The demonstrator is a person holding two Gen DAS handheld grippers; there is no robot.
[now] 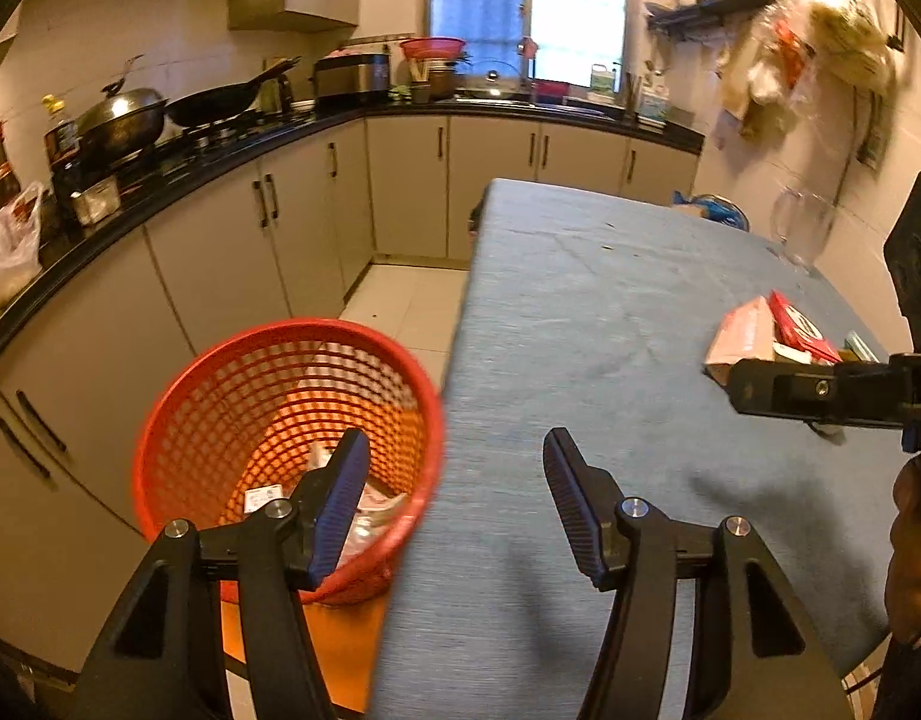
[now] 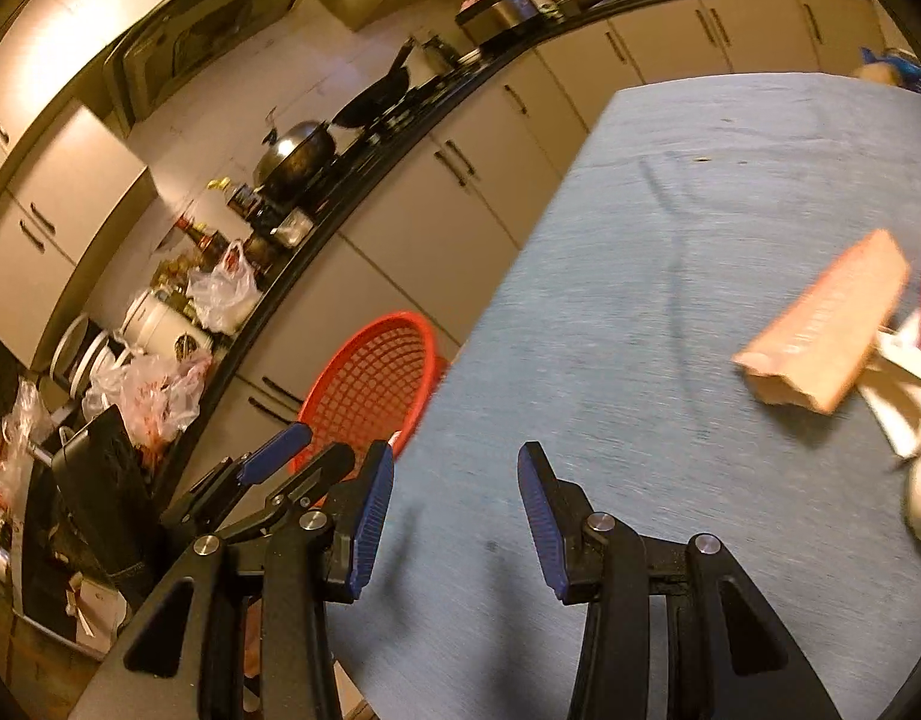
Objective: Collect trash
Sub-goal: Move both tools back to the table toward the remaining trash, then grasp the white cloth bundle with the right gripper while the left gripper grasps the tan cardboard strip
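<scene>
1. Cardboard carton, pink and lying flat on the tabletop at about 2 o'clock in the right wrist view, is judged light, stiff yet crushable; a hold across its narrow open end is advised.
2. Wrappers beside it look flimsy.
3. Red basket, already holding scraps, stands at 9 o'clock off the tabletop edge.
4. Left claw is held wide and empty above that edge.
5. Right claw is likewise spread, empty, tilted, well apart from the carton.

Pink carton lies on its side beside red packet.
</scene>
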